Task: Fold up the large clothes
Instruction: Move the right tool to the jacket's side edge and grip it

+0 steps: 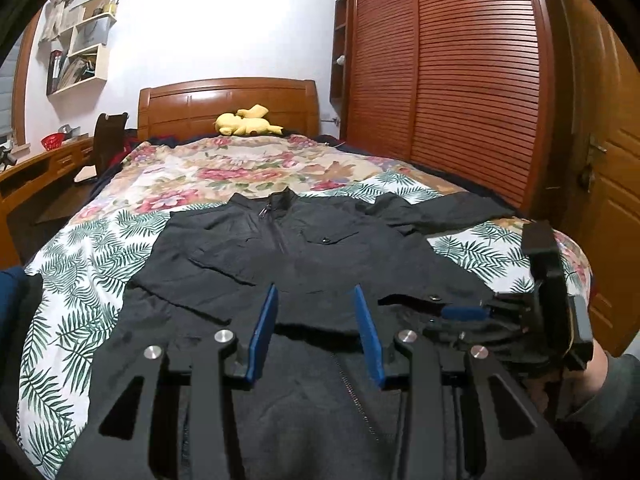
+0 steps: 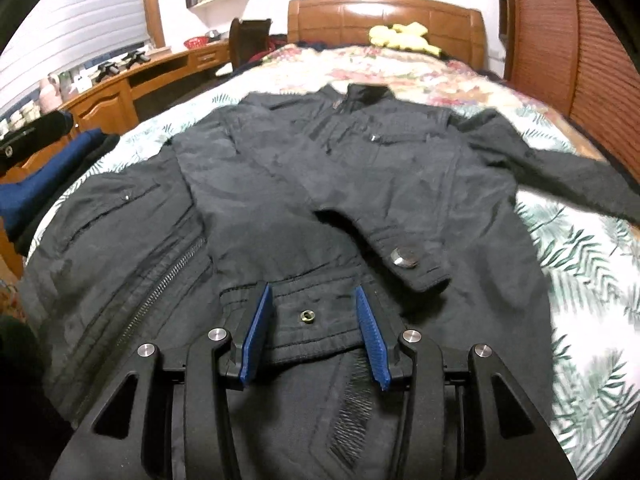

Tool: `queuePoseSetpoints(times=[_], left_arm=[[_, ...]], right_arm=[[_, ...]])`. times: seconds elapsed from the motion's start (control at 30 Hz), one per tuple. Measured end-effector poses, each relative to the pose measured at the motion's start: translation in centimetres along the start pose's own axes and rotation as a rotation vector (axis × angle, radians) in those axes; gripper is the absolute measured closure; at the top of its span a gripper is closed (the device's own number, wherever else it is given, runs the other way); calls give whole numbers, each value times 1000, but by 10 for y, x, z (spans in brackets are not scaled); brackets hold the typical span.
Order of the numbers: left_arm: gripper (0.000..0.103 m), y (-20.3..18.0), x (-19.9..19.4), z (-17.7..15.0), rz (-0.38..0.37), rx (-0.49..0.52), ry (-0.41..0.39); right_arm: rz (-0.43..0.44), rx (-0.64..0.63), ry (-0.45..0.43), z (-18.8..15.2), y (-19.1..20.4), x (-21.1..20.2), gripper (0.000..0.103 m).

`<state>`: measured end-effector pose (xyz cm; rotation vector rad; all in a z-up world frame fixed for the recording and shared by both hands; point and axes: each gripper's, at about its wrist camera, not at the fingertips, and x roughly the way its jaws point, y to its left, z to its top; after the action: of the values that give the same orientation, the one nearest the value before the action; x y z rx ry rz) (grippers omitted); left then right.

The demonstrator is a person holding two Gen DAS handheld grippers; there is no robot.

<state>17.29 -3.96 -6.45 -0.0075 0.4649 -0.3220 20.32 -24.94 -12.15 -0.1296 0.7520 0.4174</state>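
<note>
A black zip jacket [image 1: 304, 252] lies front up on the bed, collar toward the headboard. One sleeve is folded across its front, with the cuff and a metal snap [image 2: 404, 258] near the hem. The other sleeve [image 1: 440, 210] stretches out to the right. My left gripper [image 1: 316, 320] is open and empty over the jacket's lower part. My right gripper [image 2: 314, 318] is open, its blue fingers either side of the hem band with a brass eyelet [image 2: 307, 315]. The right gripper also shows in the left wrist view [image 1: 464, 314], low at the jacket's right hem.
The bed has a floral and fern-print cover [image 1: 80, 280]. A yellow plush toy [image 1: 248, 122] lies by the wooden headboard [image 1: 228, 100]. A slatted wardrobe [image 1: 460, 80] stands on the right, a desk [image 2: 132, 80] and chair on the left. Dark blue cloth [image 2: 44, 176] lies at the bed's left edge.
</note>
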Motion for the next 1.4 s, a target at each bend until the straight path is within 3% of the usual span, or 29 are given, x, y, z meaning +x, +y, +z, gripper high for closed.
queuePoseSetpoints(times=[0.13, 0.2, 0.5, 0.73, 0.87, 1.2, 1.4], left_arm=[[65, -9, -5, 3, -21, 9, 2], [65, -16, -4, 5, -9, 25, 7], [65, -35, 1, 10, 21, 31, 38], [65, -35, 6, 3, 78, 35, 60], [65, -29, 15, 1, 71, 21, 71], [65, -14, 34, 2, 52, -20, 98], [65, -11, 40, 4, 55, -20, 105]], right_arm=[[-19, -3, -64, 9, -13, -25, 59], [-29, -10, -82, 13, -25, -35, 47], [-131, -9, -62, 33, -121, -37, 37], [-153, 144, -24, 44, -212, -15, 34], [-201, 236, 3, 44, -255, -3, 34], [-266, 422, 33, 48, -333, 4, 34], [-253, 543, 43, 48, -368, 9, 34]])
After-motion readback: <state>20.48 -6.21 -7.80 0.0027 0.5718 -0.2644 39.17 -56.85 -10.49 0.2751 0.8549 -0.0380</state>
